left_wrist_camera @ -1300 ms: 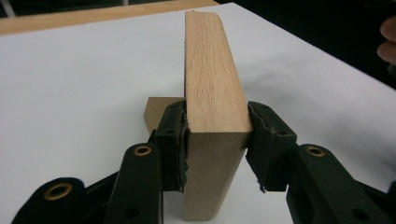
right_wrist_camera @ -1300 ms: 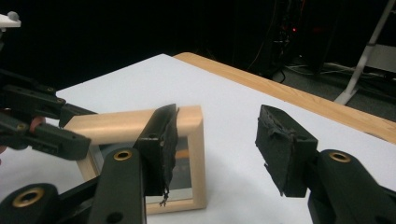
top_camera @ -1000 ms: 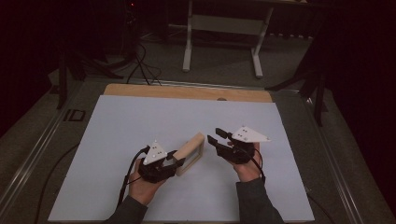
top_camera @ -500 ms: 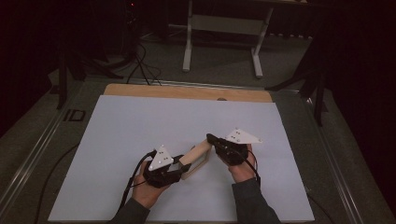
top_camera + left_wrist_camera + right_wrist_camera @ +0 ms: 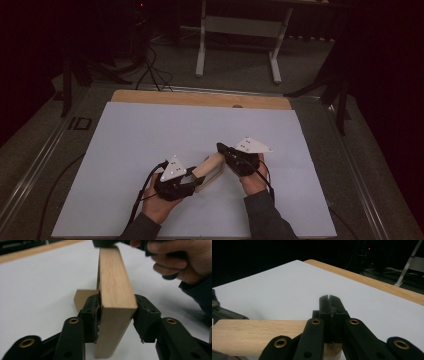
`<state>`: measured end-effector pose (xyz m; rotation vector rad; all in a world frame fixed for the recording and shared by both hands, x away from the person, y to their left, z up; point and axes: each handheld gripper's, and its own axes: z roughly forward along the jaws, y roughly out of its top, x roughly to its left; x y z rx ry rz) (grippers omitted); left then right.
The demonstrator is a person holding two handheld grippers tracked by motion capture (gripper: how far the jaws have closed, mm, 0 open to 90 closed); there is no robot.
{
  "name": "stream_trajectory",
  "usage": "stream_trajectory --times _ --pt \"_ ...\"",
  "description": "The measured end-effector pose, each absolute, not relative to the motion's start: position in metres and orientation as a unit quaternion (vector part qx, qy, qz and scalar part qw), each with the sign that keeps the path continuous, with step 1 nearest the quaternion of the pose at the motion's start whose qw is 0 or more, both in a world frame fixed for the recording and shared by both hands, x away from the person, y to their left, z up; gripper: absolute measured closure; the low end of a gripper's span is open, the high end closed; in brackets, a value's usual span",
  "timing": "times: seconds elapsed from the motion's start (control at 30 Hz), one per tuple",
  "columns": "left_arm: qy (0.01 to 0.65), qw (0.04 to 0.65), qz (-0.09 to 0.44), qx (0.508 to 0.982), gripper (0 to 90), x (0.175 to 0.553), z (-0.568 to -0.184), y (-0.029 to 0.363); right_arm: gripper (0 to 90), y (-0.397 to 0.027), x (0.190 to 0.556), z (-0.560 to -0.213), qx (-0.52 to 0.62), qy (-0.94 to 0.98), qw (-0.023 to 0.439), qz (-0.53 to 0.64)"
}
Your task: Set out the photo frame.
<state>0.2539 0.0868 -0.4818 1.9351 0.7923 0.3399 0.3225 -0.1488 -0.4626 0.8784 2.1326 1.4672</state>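
Pale wood, the block (image 5: 113, 293) stands on edge between the half-spread jaws of the left gripper (image 5: 116, 315), which have just been opening, while the shut right gripper (image 5: 329, 315) presses its far end and should push steadily.

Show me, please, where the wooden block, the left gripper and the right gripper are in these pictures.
wooden block (image 5: 115, 287): left gripper view, on its broad top face.
left gripper (image 5: 117, 315): left gripper view, midway between its fingertips.
right gripper (image 5: 331, 305): right gripper view, at its closed fingertips.
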Motion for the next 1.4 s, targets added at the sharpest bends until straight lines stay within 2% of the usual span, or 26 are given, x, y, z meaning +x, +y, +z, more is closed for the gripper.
stream_trajectory --times 0.93,1.2,1.23,1.4 --pt "0.385 0.463 0.176 0.779 54.4 0.265 -0.485 0.102 89.6 -0.155 0.318 -0.458 0.317 0.775 0.19 0.513" --pt "0.399 0.463 0.174 0.772 55.1 0.266 -0.486 0.102 89.5 -0.153 0.315 -0.456 0.321 0.779 0.199 0.5" --pt "0.398 0.462 0.174 0.773 55.5 0.266 -0.486 0.101 88.5 -0.153 0.315 -0.456 0.321 0.78 0.199 0.5" --pt "0.397 0.466 0.169 0.772 55.3 0.266 -0.486 0.102 70.9 -0.156 0.315 -0.453 0.301 0.784 0.198 0.506"
